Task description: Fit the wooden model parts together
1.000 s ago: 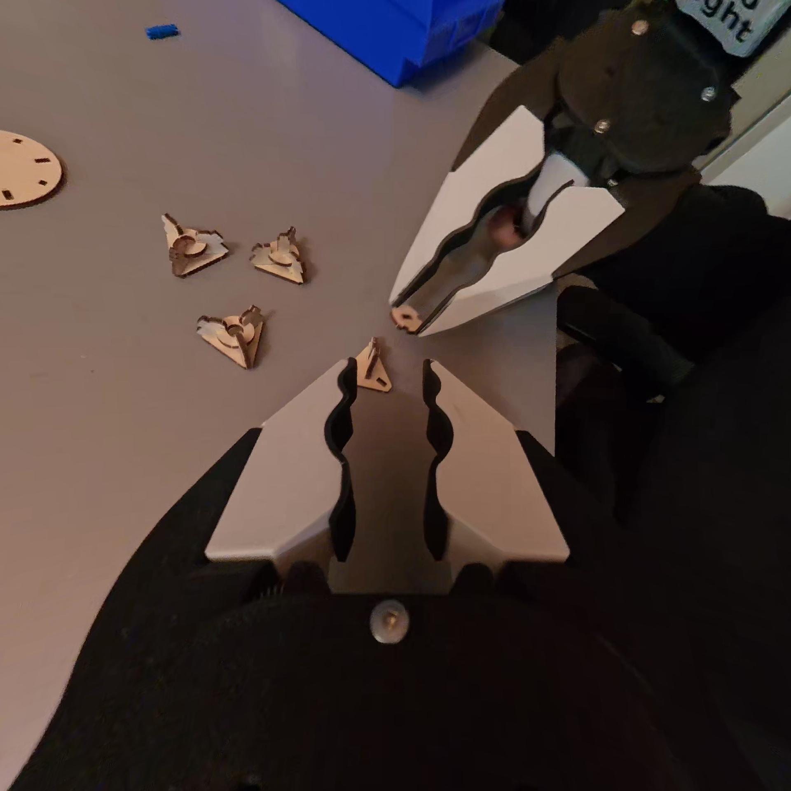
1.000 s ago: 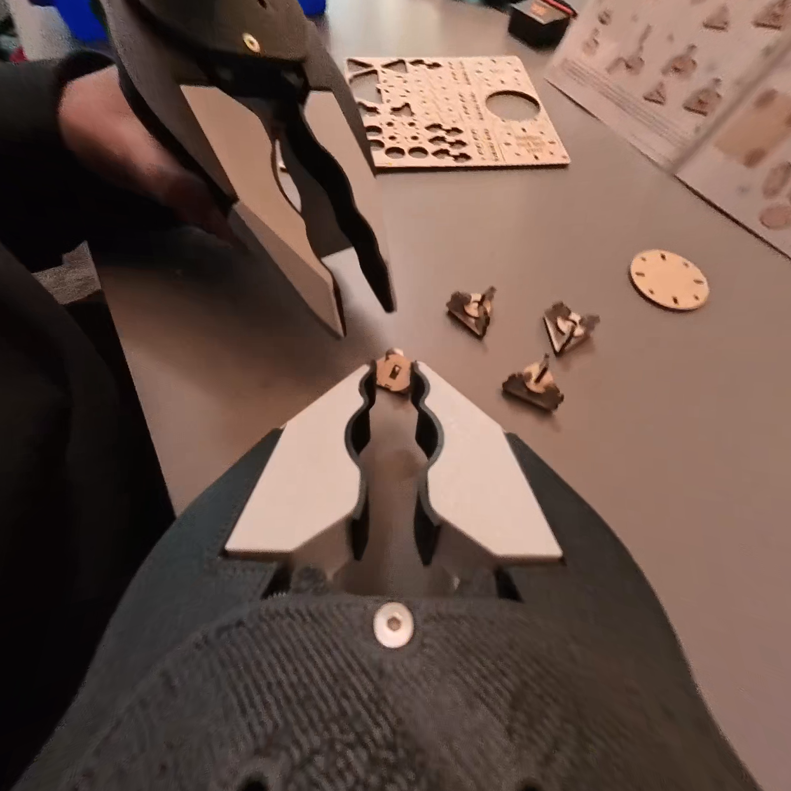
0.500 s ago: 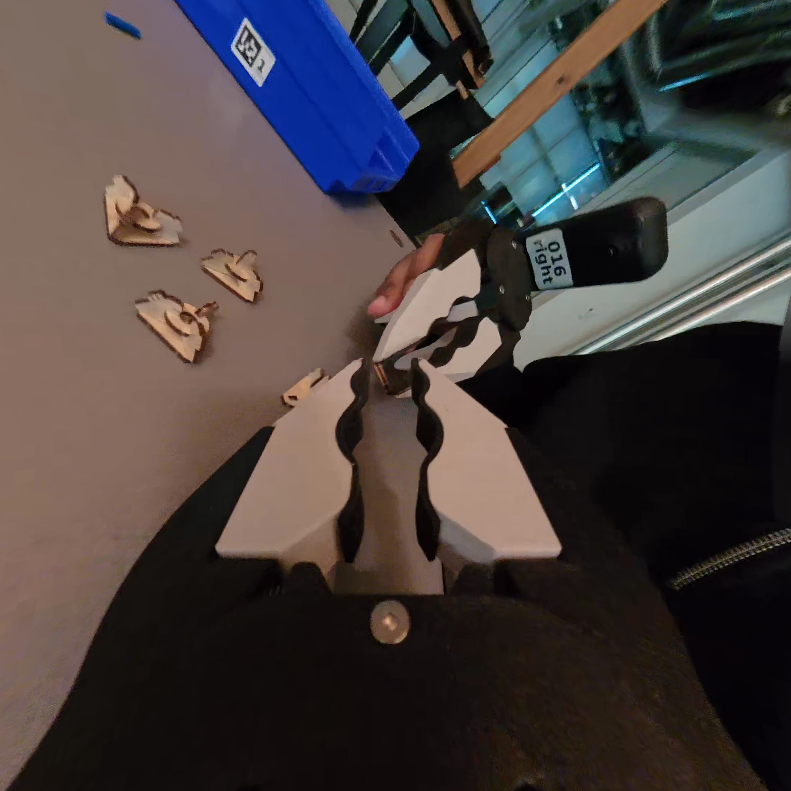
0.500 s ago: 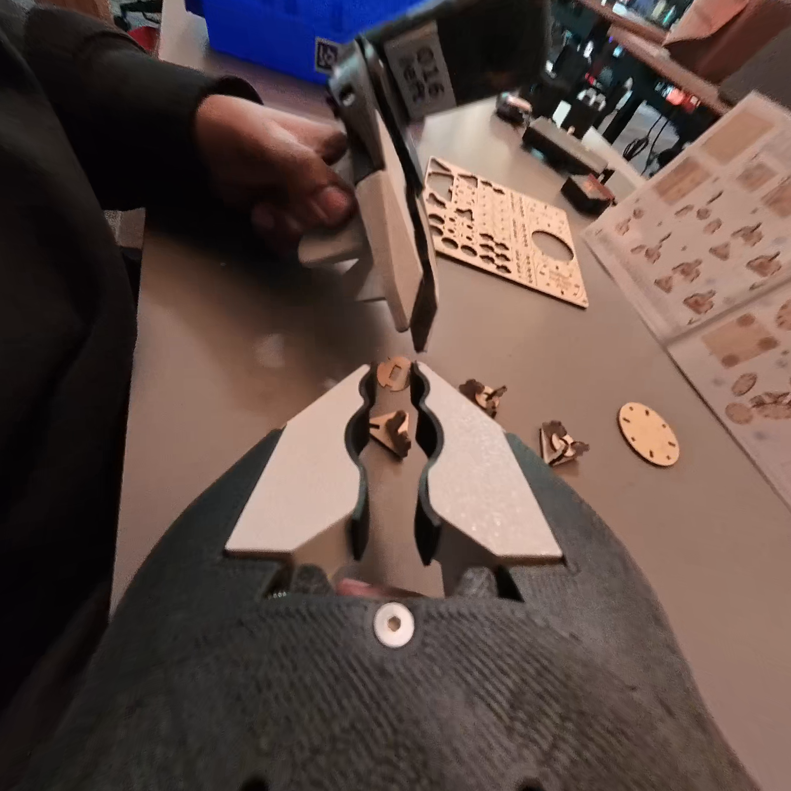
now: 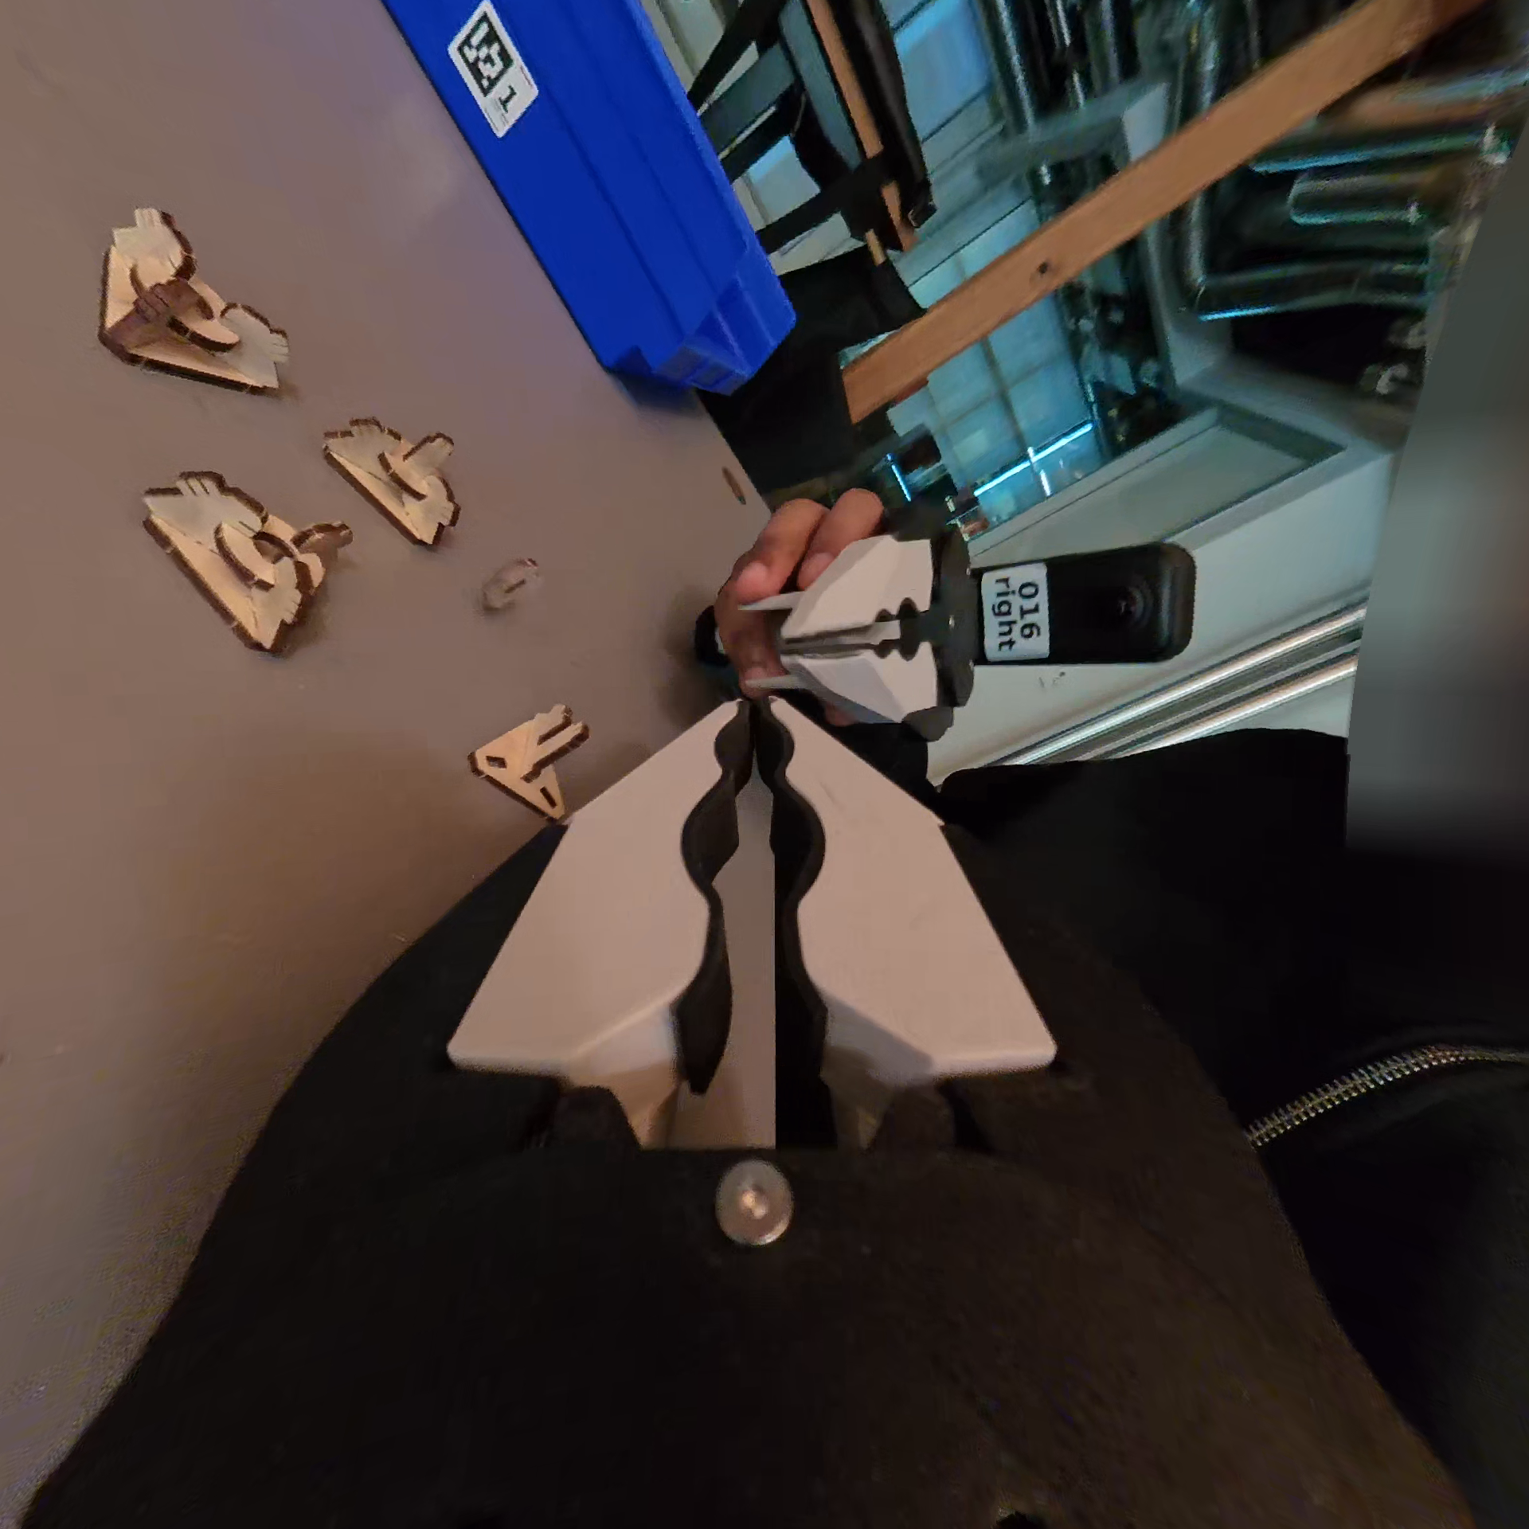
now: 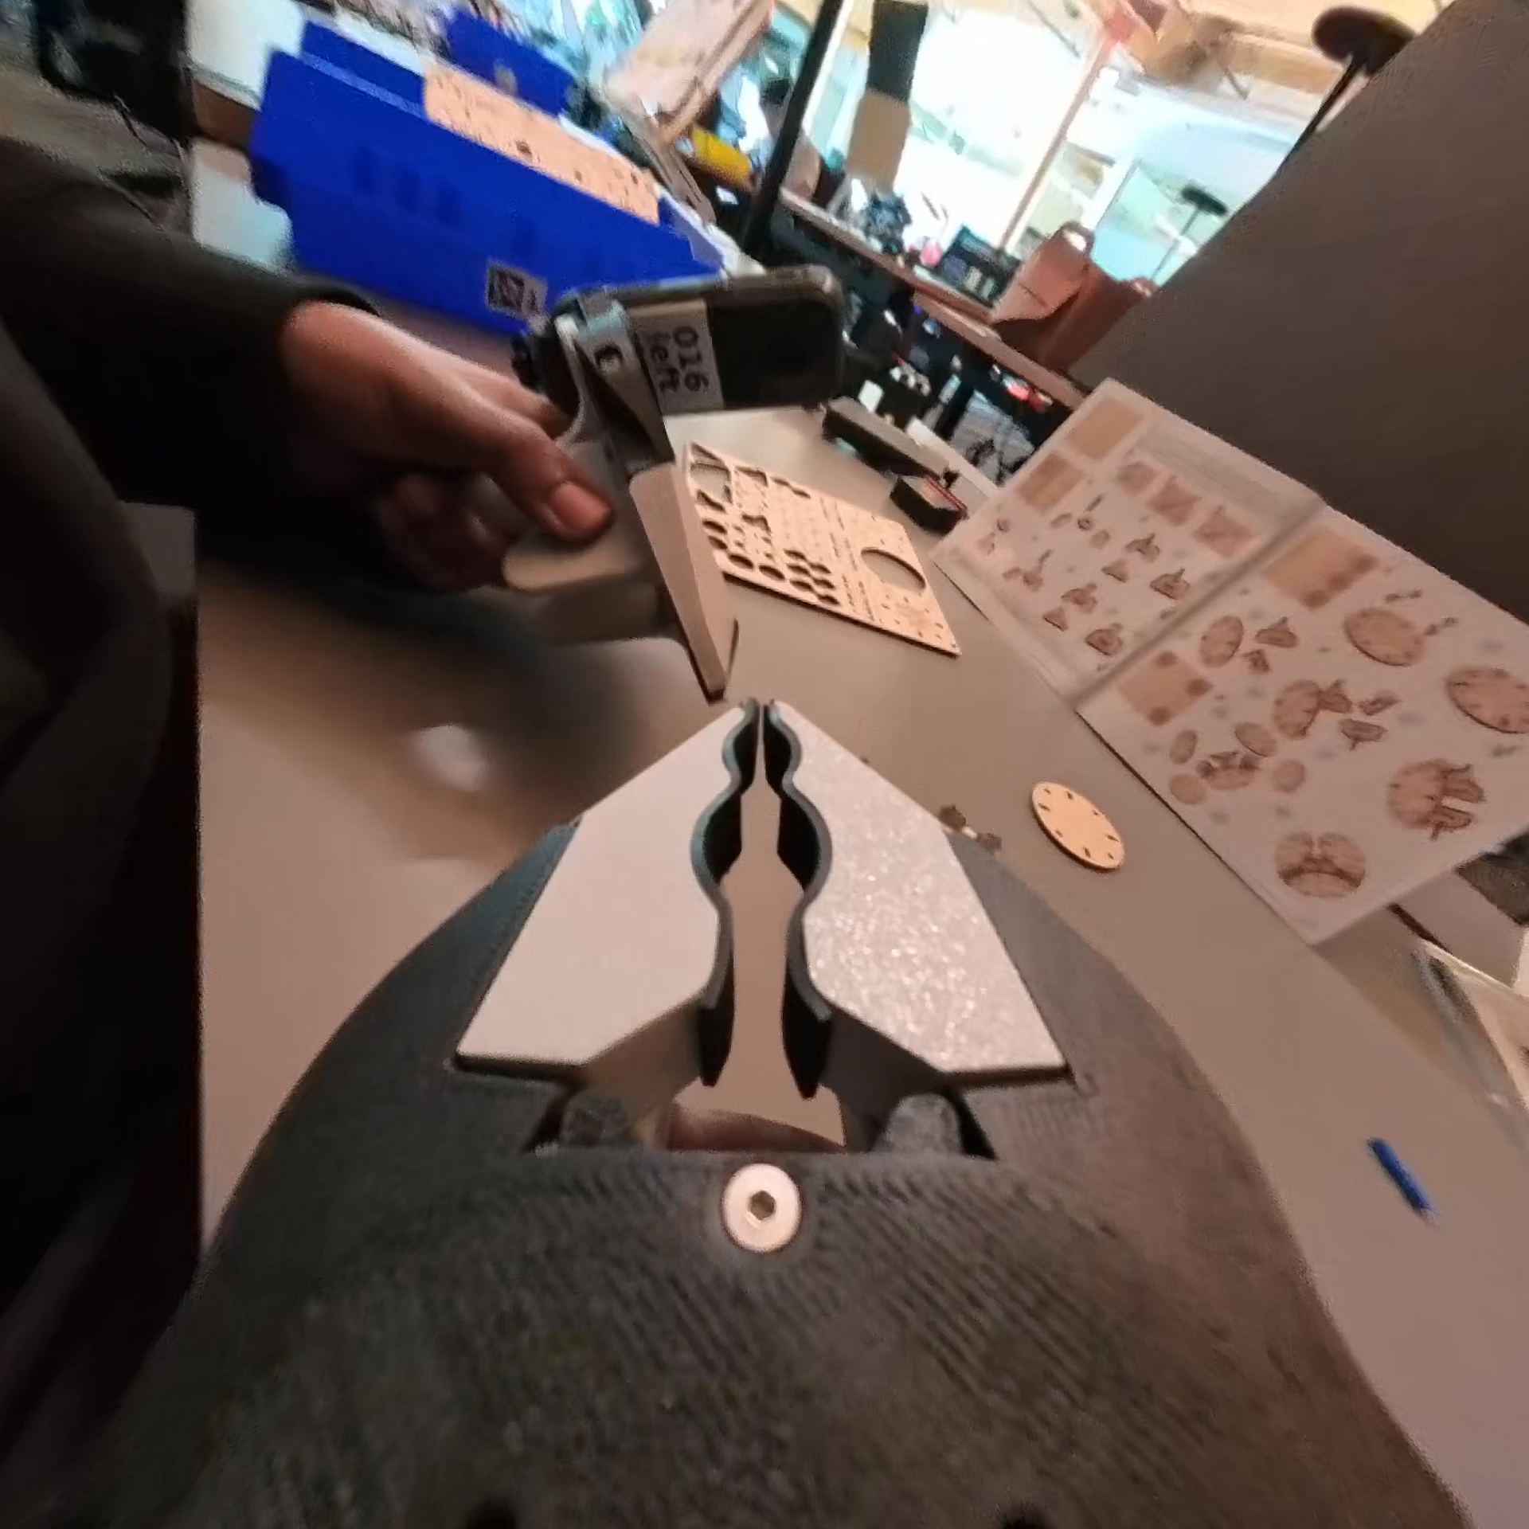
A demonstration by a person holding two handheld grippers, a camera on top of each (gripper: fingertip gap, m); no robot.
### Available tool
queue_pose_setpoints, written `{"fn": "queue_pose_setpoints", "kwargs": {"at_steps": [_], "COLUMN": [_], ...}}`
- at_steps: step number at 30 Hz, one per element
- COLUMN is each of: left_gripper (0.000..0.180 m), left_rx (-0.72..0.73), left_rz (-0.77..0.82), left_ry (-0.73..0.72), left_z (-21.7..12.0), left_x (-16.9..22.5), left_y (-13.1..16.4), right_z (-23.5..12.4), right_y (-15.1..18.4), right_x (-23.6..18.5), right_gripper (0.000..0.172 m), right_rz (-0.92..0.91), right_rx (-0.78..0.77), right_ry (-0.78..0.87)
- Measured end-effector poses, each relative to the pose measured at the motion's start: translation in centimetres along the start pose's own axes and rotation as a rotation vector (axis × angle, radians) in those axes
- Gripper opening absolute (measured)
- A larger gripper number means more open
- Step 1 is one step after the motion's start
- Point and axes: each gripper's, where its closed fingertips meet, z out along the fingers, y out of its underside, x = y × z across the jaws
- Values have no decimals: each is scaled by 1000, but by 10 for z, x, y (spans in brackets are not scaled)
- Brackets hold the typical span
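My left gripper [image 5: 757, 713] is shut, its tips touch and no part shows between them. My right gripper [image 6: 761, 710] is also shut with nothing seen at its tips. In the left wrist view the right gripper [image 5: 786, 645] hangs just beyond my left tips, above the table edge. In the right wrist view the left gripper [image 6: 716, 662] points down just left of my right tips. A small pale round piece [image 5: 509, 583] shows blurred over the grey table [image 5: 248, 827]. A flat triangular wooden part [image 5: 529, 765] lies beside the left finger. Three assembled triangular parts [image 5: 240, 554] lie farther left.
A blue bin [image 5: 596, 165] stands at the table's far edge. A punched wooden sheet [image 6: 827, 563], a round wooden disc [image 6: 1076, 826] and printed instruction sheets [image 6: 1241, 662] lie to the right. A person's hands hold both grippers. Both grippers' tips are close together, under 4 cm apart.
Both grippers lifted and tilted, tips staying close. The right gripper held a small round wooden piece; now both jaws have shut with nothing in them, and a blurred small piece shows over the table.
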Motion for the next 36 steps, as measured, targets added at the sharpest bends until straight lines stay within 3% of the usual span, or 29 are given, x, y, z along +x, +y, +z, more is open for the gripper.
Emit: {"fn": "queue_pose_setpoints", "kwargs": {"at_steps": [4, 9, 17, 21, 24, 27, 31, 36], "left_gripper": [0, 0, 0, 0, 0, 0, 0, 0], "left_rx": [-27, -22, -18, 19, 67, 132, 198, 196], "left_rz": [54, 176, 392, 516, 543, 466, 395, 465], "left_ry": [-64, -170, -283, -321, -256, -133, -44, -51], "left_z": [-1, -5, 1, 0, -5, -12, -19, -18], "left_x": [-3, -9, -20, -21, -12, -1, 4, 10], "left_y": [3, -1, -11, -23, -29, -34, -41, -40], "right_z": [-10, -42, -9, 10, 15, 18, 20, 19], "right_y": [22, 82, 69, 83, 95, 97, 95, 72], "right_x": [27, 70, 50, 40, 32, 30, 27, 16], "right_gripper": [0, 5, 22, 37, 38, 33, 14, 14], "right_rz": [-40, 196, 389, 534, 570, 535, 480, 389], "right_rx": [-113, -397, -370, -475, -555, -575, -581, -458], "right_ry": [141, 267, 180, 125, 70, 72, 74, 2]}}
